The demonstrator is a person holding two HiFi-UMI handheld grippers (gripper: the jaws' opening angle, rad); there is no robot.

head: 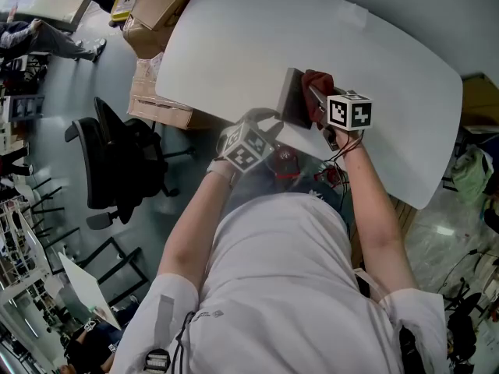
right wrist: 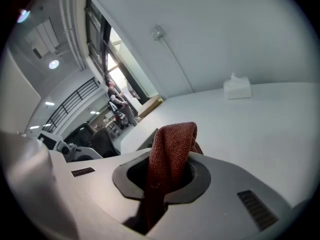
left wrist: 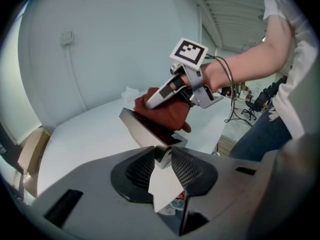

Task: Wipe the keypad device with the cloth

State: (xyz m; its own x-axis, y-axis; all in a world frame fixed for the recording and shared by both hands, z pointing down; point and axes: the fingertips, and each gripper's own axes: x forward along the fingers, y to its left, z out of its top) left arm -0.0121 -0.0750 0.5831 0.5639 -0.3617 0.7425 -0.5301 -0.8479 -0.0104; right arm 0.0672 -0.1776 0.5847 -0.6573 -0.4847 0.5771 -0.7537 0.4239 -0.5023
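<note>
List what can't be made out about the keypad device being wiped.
Keys: left gripper view shows the keypad device nearly edge-on, the cloth over its face.
Cloth contact: head view too small, the right gripper and its marker cube in front.
Device in right gripper view: almost wholly hidden behind the cloth.
</note>
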